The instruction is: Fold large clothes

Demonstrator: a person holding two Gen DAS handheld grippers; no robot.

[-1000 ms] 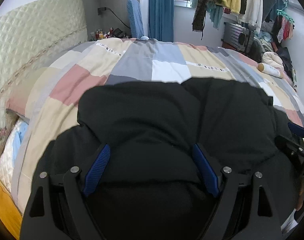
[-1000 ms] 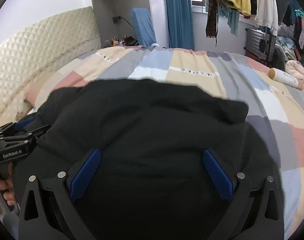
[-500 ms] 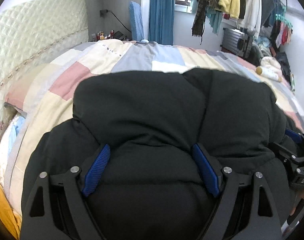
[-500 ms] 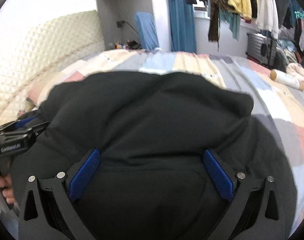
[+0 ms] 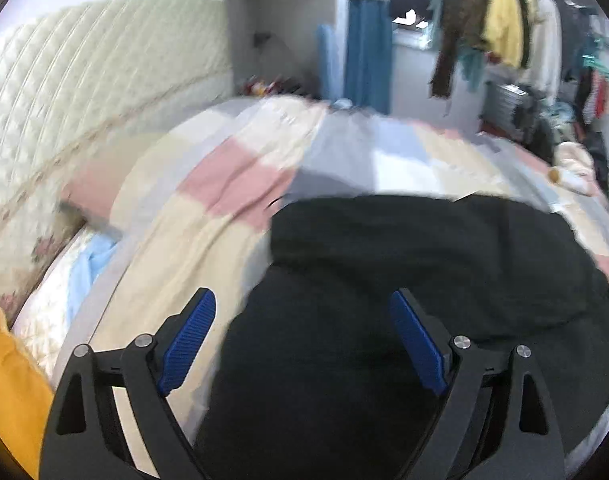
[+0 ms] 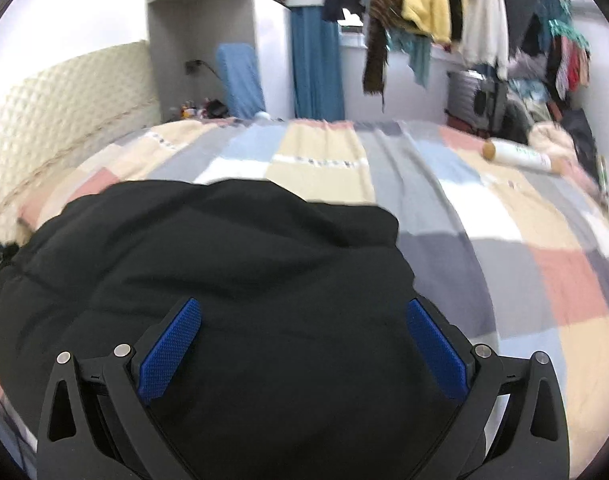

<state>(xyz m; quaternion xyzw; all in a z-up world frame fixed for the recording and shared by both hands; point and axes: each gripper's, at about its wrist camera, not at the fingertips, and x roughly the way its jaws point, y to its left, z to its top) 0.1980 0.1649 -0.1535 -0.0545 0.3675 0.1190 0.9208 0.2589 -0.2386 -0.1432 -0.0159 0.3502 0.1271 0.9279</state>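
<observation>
The black puffy coat (image 6: 232,280) lies bunched on the patchwork bed cover (image 6: 484,240). The left gripper (image 5: 304,336) and right gripper (image 6: 304,340) are both wide open, holding nothing. The fat, slippery coat could puff up and unfold.

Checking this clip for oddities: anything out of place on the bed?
A white bottle lies on its side on the quilt, far from the black jacket. Nothing spilled or damaged shows.
</observation>
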